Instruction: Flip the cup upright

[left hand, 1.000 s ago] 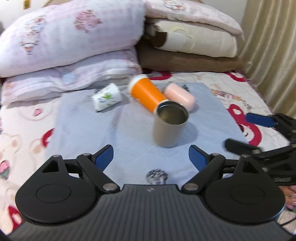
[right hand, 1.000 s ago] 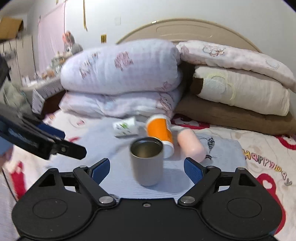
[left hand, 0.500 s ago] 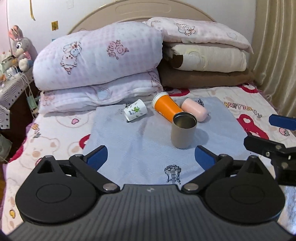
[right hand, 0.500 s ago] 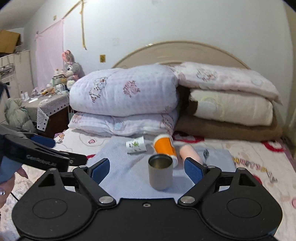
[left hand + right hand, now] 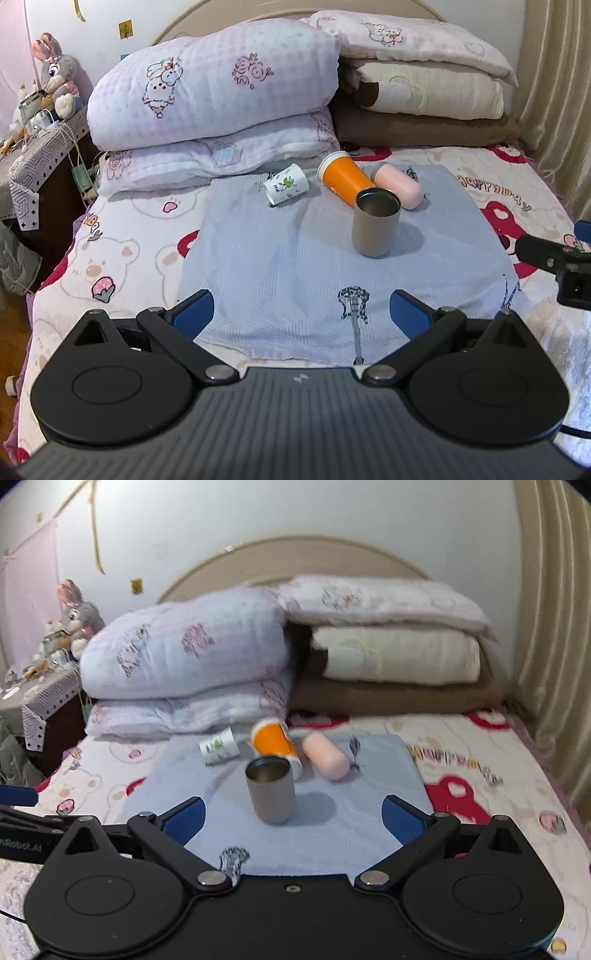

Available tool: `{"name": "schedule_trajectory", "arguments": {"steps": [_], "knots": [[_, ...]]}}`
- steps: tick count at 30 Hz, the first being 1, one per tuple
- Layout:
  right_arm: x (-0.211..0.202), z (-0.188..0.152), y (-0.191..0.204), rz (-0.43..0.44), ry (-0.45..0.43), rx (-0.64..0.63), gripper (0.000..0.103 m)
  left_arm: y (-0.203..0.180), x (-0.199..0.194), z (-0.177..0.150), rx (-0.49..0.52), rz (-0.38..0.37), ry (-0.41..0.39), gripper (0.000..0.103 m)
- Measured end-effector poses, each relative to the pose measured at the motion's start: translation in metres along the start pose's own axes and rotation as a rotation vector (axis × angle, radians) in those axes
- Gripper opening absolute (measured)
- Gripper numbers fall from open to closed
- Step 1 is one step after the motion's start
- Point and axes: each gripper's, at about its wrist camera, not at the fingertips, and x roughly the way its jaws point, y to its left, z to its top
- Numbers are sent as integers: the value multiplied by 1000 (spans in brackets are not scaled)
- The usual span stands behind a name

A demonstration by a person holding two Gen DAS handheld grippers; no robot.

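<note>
A grey metal cup (image 5: 376, 226) stands upright, mouth up, on a pale blue cloth (image 5: 295, 266); it also shows in the right wrist view (image 5: 271, 789). Behind it lie an orange cup (image 5: 343, 177), a pink cup (image 5: 400, 185) and a white printed cup (image 5: 286, 188), all on their sides. My left gripper (image 5: 301, 314) is open and empty, well short of the grey cup. My right gripper (image 5: 291, 818) is open and empty, with the grey cup just ahead between its fingers' line. The right gripper's fingertip shows at the right edge of the left wrist view (image 5: 546, 254).
Stacked pillows (image 5: 221, 92) and folded blankets (image 5: 424, 99) fill the head of the bed. A bedside table (image 5: 33, 155) with a plush rabbit stands at left. A curtain (image 5: 554, 92) hangs at right. The bed sheet (image 5: 122, 258) surrounds the cloth.
Both grippers have pulled back and up from the grey cup, which now looks smaller and farther away. The cup stands upright throughout.
</note>
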Motion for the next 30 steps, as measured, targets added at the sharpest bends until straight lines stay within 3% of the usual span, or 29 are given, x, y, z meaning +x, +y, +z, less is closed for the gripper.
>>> {"name": "schedule_trajectory", "arguments": {"steps": [8, 19, 30], "knots": [[-7, -3, 4, 6, 35, -17, 103, -8, -8, -2, 17, -12, -6, 103], [5, -8, 4, -76, 85, -31, 103, -1, 16, -4, -5, 22, 63, 103], [7, -8, 3, -94, 96, -28, 103, 1, 30, -4, -4, 28, 95, 103]]}}
